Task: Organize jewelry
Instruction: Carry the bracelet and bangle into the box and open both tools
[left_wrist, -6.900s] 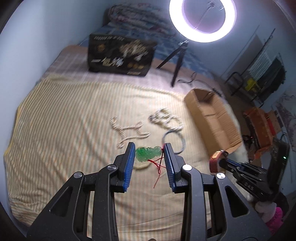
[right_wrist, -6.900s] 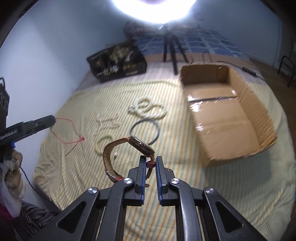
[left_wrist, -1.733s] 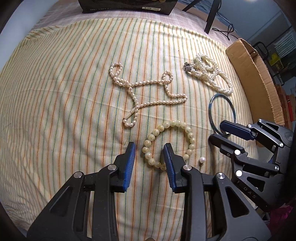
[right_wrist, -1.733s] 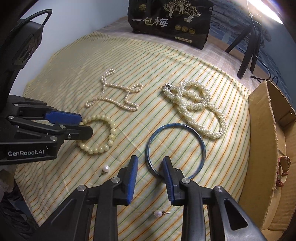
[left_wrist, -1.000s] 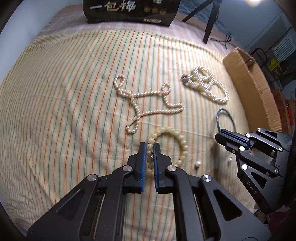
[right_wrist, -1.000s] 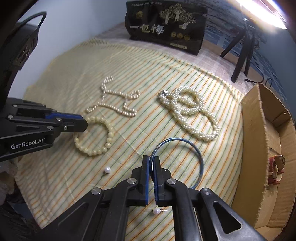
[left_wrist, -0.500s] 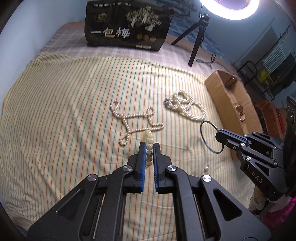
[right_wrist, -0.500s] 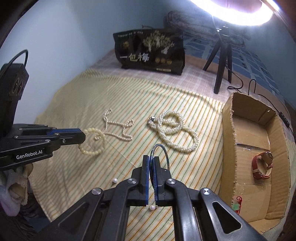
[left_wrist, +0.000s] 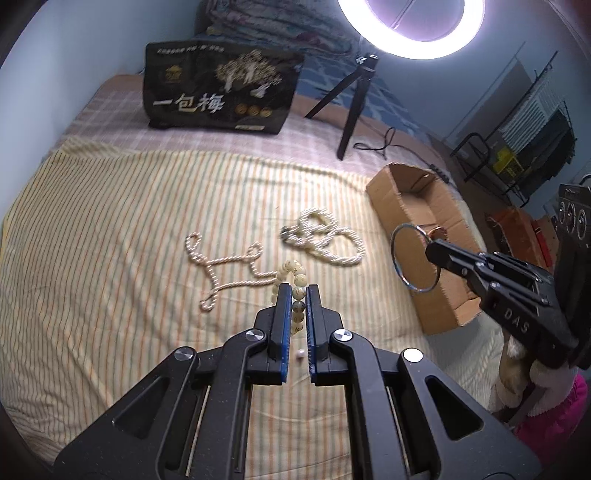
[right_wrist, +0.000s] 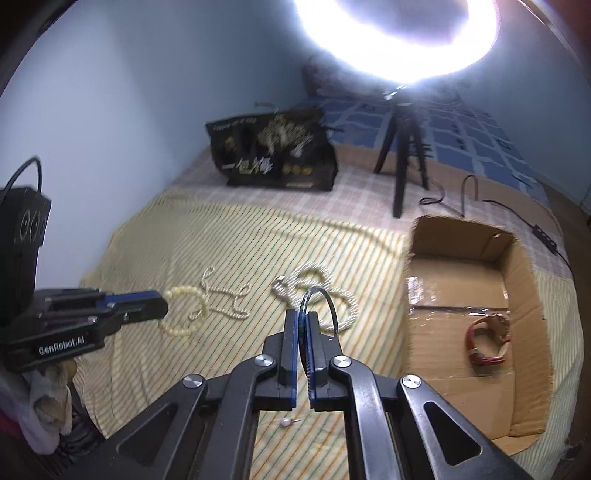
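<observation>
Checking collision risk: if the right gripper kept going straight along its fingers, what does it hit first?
Probably the thick pearl necklace on the striped cloth; it lies just past the blue bangle held by the right gripper. Depth is unclear. The cardboard box sits off to the right.

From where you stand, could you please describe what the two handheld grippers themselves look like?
Both are matte black plastic with triangular cut-outs, silver pivot screws and blue-lined fingers. The left gripper reads "GenRobot.AI" on its side, with three round lenses and a black cable on its rear block. The right gripper is marked "DAS". Whitish fabric shows at both holding hands, with pink beside it.
</observation>
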